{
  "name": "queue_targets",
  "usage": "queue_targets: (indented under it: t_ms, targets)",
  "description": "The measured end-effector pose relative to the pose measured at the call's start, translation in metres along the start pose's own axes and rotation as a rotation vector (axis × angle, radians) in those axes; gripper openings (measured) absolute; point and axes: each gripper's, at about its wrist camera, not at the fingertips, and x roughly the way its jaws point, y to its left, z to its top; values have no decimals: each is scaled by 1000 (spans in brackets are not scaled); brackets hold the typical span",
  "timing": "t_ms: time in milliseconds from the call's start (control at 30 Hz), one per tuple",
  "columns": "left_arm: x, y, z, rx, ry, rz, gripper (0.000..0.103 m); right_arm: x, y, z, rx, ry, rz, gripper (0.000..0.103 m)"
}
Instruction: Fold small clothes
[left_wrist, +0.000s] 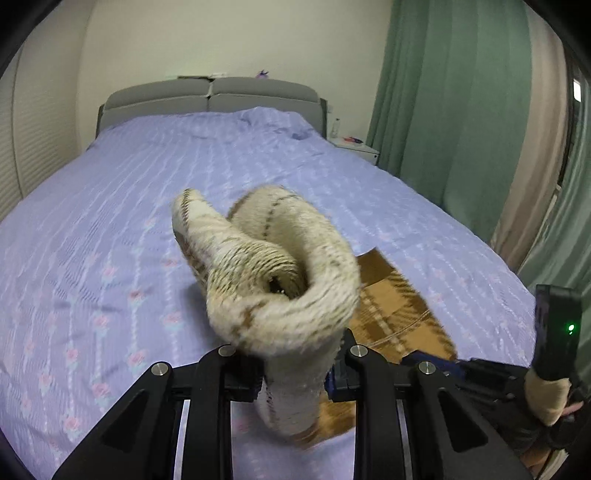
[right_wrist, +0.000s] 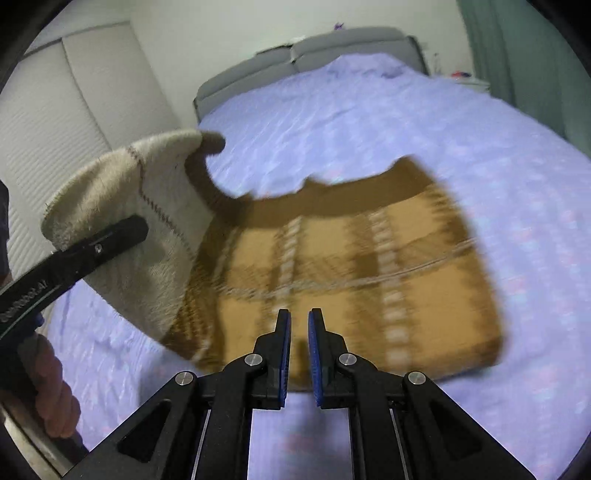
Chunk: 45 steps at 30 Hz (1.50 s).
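Mid-fold: left claw (left_wrist: 295, 384) clamped on cream sleeve (left_wrist: 273, 266) of brown plaid sweater (right_wrist: 351, 266), lifted over bed (right_wrist: 369, 122). Right claw (right_wrist: 299, 354) narrowly apart, empty. Next, likely: lay sleeve across body.

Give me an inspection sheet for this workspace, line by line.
Surface: bed with lilac floral bedspread, mildly wrinkled.
Job's things: brown plaid garment, fleecy cream lining, part lying on the bed, one edge lifted and curled.
Clutter: nothing seen on the bed.
Grippers: left tool shut on the garment's cream edge; right tool hangs over the garment, fingers slightly apart, holding nothing.
Cables: nothing seen.
Surroundings: grey headboard, green curtains, white nightstand with small items.
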Motion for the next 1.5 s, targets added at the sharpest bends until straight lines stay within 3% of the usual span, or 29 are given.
queue_targets:
  t_ms: [233, 467, 667, 833, 900, 1000, 1133, 1200, 1267, 1433, 1500]
  targets:
    - [33, -65, 19, 53, 0, -5, 25, -37, -69, 1, 62, -53, -88, 11]
    - [63, -112, -3, 145, 75, -31, 25, -50, -108, -14, 128, -64, -93, 11]
    - [80, -124, -32, 219, 141, -29, 27, -53, -130, -24, 165, -60, -91, 11]
    - [87, -116, -44, 241, 178, -54, 33, -53, -137, -14, 189, -57, -46, 11]
    - [89, -114, -48, 256, 180, -71, 33, -53, -137, -5, 185, -62, -50, 18]
    - [87, -104, -47, 227, 174, -98, 33, -50, -137, 13, 222, -67, 32, 34]
    - [77, -91, -47, 196, 146, -110, 32, -34, -131, 30, 277, -23, 201, 35]
    - [74, -87, -49, 206, 134, -109, 32, -22, -128, 36, 307, 8, 263, 41]
    - [66, -83, -52, 215, 112, -100, 31, -9, -124, 41, 332, 33, 294, 48]
    - [52, -63, -54, 156, 84, -88, 31, 29, -114, 45, 392, 113, 367, 48]
    - [47, -55, -53, 128, 77, -90, 31, 50, -115, 43, 462, 171, 453, 50]
